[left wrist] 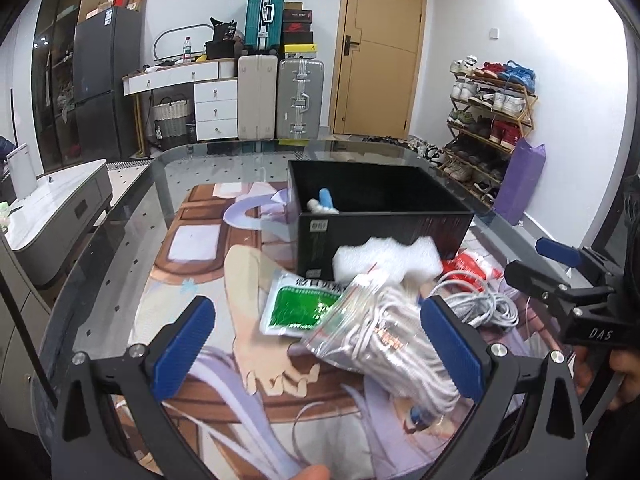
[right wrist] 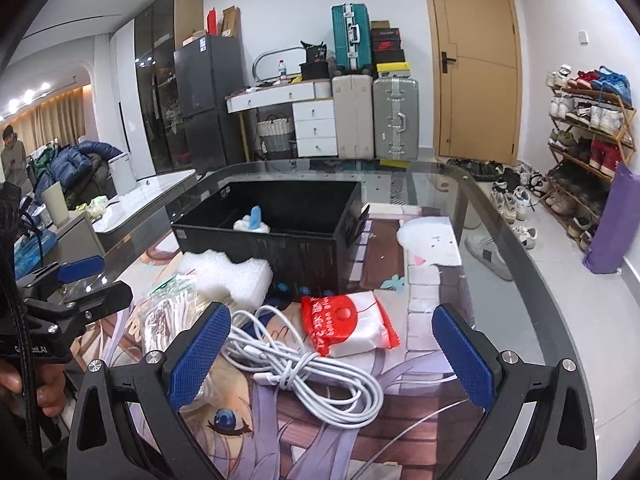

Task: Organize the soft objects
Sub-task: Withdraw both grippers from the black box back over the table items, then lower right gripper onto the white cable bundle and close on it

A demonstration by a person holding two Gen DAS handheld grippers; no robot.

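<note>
The left gripper (left wrist: 320,354) is held wide over the bagged cord bundle (left wrist: 384,336), which lies before the black box (left wrist: 384,224); the right gripper (right wrist: 332,354) is spread above a loose white cable (right wrist: 320,380). The slippery, probably light bag is best pinched mid-bundle
</note>
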